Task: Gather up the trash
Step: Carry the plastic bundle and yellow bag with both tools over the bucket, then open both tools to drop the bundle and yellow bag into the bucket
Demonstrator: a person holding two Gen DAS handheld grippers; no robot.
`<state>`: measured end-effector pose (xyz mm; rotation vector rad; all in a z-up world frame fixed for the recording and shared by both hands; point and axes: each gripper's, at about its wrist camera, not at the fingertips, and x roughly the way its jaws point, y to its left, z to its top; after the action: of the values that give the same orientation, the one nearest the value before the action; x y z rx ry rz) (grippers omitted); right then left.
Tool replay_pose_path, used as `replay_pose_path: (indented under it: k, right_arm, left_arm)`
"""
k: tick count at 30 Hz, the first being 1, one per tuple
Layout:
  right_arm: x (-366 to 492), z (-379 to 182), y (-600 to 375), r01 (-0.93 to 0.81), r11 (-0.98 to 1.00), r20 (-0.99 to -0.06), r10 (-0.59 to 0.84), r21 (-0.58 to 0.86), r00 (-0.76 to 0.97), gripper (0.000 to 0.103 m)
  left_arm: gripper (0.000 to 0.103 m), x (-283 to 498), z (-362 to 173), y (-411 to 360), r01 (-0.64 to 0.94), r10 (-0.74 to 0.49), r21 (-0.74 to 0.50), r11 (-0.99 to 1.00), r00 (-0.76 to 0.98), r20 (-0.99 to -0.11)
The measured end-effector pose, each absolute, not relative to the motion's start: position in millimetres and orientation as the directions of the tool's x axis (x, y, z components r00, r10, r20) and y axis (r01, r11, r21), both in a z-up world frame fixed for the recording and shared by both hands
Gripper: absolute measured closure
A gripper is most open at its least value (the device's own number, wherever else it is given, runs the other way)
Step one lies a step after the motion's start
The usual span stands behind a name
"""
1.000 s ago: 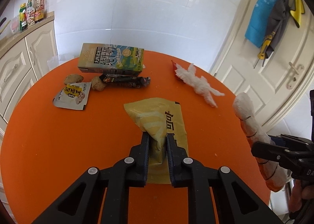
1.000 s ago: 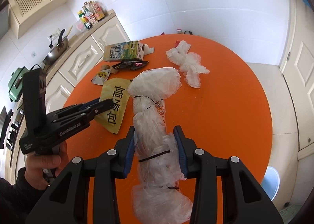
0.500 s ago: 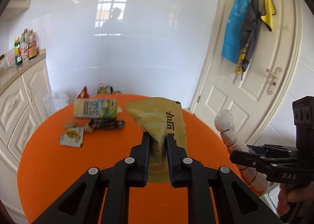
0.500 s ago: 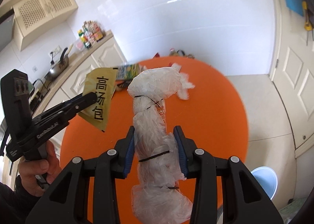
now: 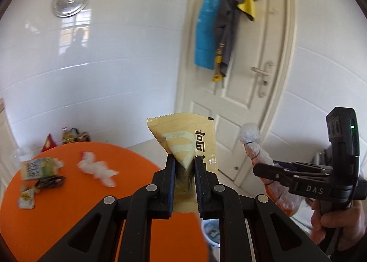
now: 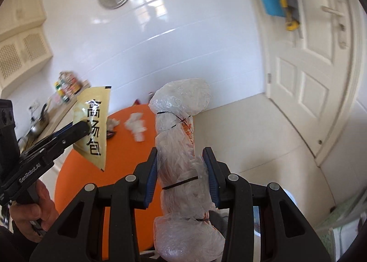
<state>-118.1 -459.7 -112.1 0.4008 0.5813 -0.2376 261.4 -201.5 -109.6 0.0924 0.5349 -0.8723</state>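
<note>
Left tongs (image 5: 184, 162) clamp yellow "高汤包" packet (image 5: 183, 140); right tongs (image 6: 182, 165) clamp plastic-bag roll (image 6: 181, 147).

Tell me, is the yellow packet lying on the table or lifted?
Lifted: the left gripper is shut on the yellow packet, holding it upright above the orange table.

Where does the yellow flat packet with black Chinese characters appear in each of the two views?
Left wrist view: yellow flat packet at lower centre, clamped in the left gripper.
Right wrist view: the packet at middle left, held up above the table.
Shared landmark: round orange table.
</note>
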Motion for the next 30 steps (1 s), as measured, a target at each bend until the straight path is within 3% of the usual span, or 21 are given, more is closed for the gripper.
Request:
replay_pose_path:
  k: [7, 12, 20, 28, 30]
  right_arm:
    - [-171.8, -135.3, -531.9, 0.532, 0.786, -0.618, -0.255, 0.315, 0.743, 0.065]
    - [-187.7, -176.4, -581.4, 0.621, 0.706, -0.675, -0.277, 0.34, 0.684, 0.065]
    - [-177.4, -263.0, -634.8, 0.704, 0.595, -0.764, -0.219, 0.389, 0.607, 0.065]
    - [-158.8, -342.8, -679.4, 0.756, 0.507, -0.829, -0.135, 0.413, 0.543, 0.062]
    - [-156.0, -358.9, -687.4, 0.765, 0.483, -0.836, -0.112, 0.426, 0.537, 0.052]
  left_arm:
    - [0.092, 254.8, -128.9, -289.4, 0.847, -0.752, -0.155, 0.509, 0.349, -0.559]
    - [0.092, 253.0, -158.9, -343.6, 0.878, -0.732, -0.168, 0.449, 0.254, -0.632]
    - [0.093, 282.5, -221.3, -425.0, 0.871, -0.621, -0.214, 0.442, 0.125, -0.774]
    - [0.092, 308.1, -271.4, -501.4, 0.861, -0.506, -0.218, 0.46, 0.052, -0.861]
    - [0.09, 315.9, -284.0, -516.0, 0.854, -0.466, -0.202, 0.48, 0.053, -0.883]
